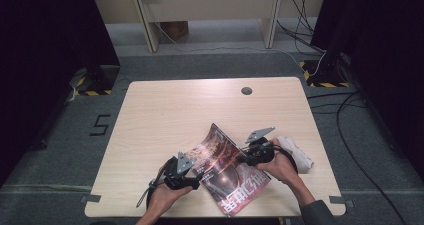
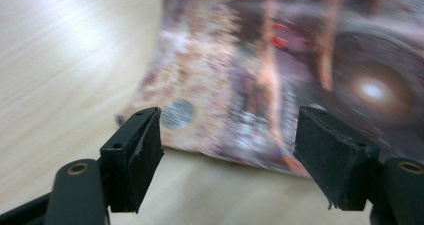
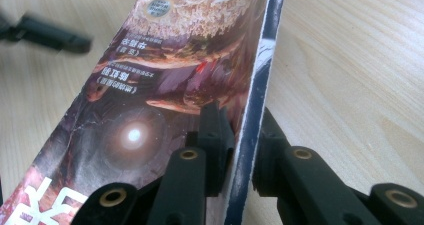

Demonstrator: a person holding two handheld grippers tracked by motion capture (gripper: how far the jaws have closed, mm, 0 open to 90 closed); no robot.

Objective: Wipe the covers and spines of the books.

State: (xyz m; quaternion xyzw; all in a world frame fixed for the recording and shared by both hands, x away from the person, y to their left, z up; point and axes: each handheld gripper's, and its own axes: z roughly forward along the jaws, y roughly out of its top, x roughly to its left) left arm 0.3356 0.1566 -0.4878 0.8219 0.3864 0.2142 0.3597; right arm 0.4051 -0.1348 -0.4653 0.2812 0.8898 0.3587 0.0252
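**Pale wooden table with a magazine and a white bundle**

The table point(image 1: 165, 110) has a light wood-grain top with a small round dark hole point(image 1: 246, 91) near its far edge. Well nearer than the hole, by the front edge, lies a glossy magazine point(image 1: 227, 172), its far side curling up off the wood. Just right of the magazine rests a white object point(image 1: 299, 152), possibly rolled cloth.

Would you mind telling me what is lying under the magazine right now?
Bare wooden table shows around the magazine, whose far edge curls up. The right gripper pinches its spine edge. Whatever lies beneath the flat part is covered and cannot be seen.
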